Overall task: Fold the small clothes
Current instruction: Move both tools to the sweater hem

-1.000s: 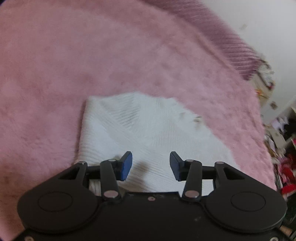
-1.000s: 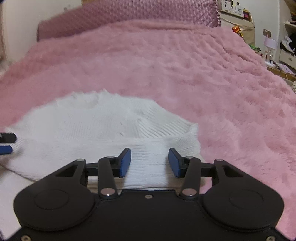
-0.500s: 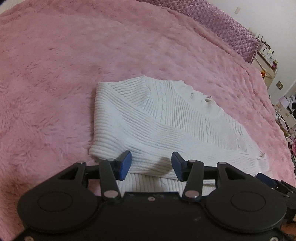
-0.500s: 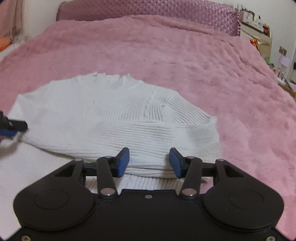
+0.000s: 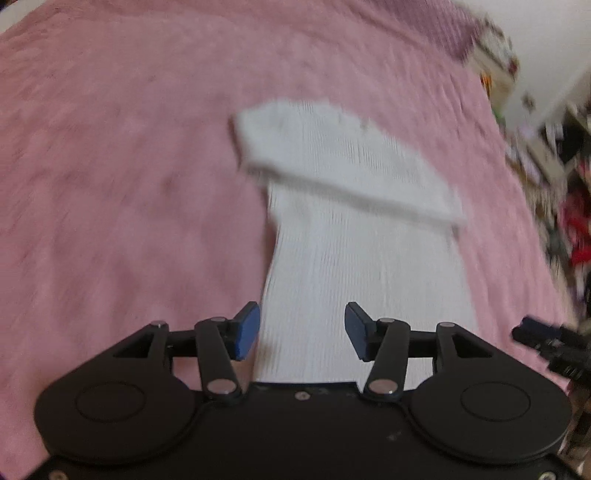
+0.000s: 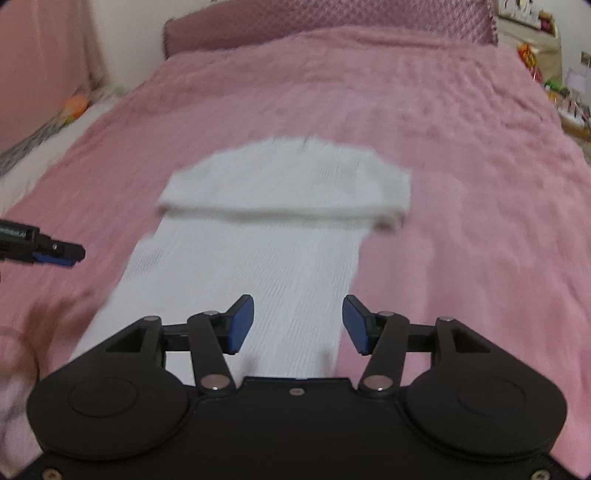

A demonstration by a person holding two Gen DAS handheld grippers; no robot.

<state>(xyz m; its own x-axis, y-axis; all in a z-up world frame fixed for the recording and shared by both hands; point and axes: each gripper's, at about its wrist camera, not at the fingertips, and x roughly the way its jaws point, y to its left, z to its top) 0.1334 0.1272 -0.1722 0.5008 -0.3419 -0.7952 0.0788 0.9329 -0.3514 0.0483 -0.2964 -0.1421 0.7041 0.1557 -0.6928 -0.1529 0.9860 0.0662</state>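
Observation:
A white knitted sweater [image 5: 354, 229] lies on the pink fluffy bedspread [image 5: 129, 166], its far part folded over into a thick band across the top; it also shows in the right wrist view [image 6: 273, 229]. My left gripper [image 5: 301, 336] is open and empty over the near left edge of the sweater. My right gripper [image 6: 297, 325] is open and empty over the near right edge. The left gripper's tips show at the left of the right wrist view [image 6: 55, 253]. The right gripper shows at the right edge of the left wrist view [image 5: 546, 343]. Both views are motion-blurred.
The bedspread [image 6: 461, 147] stretches far around the sweater. A quilted purple headboard [image 6: 332, 18] stands at the far end. Cluttered shelves and items [image 5: 569, 177] stand off the bed's right side. A pale cushion and small bright items [image 6: 70, 110] lie at the left.
Both grippers have pulled back toward the near end of the sweater; more of its unfolded lower part is now in view. Both stay open.

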